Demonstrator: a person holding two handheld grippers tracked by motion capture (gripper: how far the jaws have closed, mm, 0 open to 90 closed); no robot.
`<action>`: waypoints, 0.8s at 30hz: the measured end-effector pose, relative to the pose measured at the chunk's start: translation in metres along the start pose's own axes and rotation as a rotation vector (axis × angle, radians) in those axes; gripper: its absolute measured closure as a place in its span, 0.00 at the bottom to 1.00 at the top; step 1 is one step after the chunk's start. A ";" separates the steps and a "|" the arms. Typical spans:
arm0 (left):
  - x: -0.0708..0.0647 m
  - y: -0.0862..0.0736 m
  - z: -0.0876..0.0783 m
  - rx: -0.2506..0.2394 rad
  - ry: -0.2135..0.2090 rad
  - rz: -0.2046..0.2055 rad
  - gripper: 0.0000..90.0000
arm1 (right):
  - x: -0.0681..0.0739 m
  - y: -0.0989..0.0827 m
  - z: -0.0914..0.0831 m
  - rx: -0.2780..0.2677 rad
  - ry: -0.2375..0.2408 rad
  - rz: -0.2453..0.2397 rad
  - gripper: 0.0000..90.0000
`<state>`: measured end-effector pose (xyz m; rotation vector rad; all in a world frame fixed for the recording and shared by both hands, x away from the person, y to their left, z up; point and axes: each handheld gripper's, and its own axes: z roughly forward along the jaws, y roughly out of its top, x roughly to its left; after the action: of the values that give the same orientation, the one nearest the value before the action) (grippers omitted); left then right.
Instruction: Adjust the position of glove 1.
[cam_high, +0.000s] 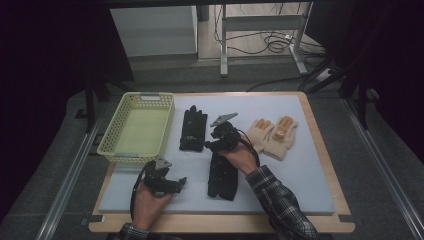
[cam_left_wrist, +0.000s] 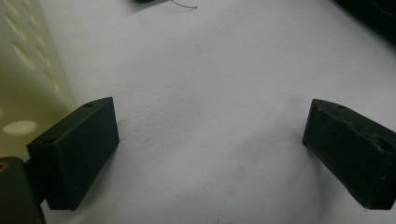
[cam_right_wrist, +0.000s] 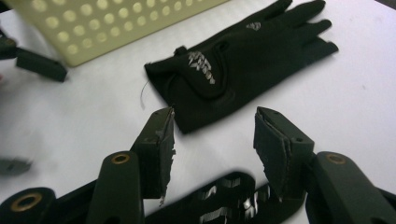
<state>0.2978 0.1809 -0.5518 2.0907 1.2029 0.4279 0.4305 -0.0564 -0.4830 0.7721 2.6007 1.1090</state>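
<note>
- High view: the right tool hovered between two black gloves on the white bench. The far black glove lay just ahead and to its left, long axis running away from the person, fingers at the far end. The near black glove lay under the right hand, also lengthwise. The left tool rested low near the front edge, below the yellow basket, and stood farther from the far glove than the right tool. A pair of cream gloves lay off to the right.
- Left gripper view: the left tool stood wide with nothing but bare bench between its jaws; the basket's wall sat at its side.
- Right gripper view: the right tool stood partly apart, holding nothing. The far black glove lay straight ahead, cuff nearest, fingers pointing away towards the upper right; the near glove sat below the jaws. I judged the right tool better placed for the cuff.
</note>
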 end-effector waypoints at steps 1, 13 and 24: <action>0.000 0.000 0.000 0.000 0.000 0.000 0.04 | -0.001 0.003 0.004 0.004 0.001 0.000 0.53; 0.000 0.000 0.000 -0.001 -0.002 -0.006 0.04 | -0.020 0.033 0.057 0.039 -0.026 -0.006 0.66; 0.000 0.000 0.000 -0.004 -0.002 -0.006 0.04 | -0.032 0.047 0.093 0.061 -0.012 0.002 0.39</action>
<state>0.2979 0.1807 -0.5520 2.0829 1.2063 0.4250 0.5107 0.0101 -0.5138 0.7923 2.6354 1.0271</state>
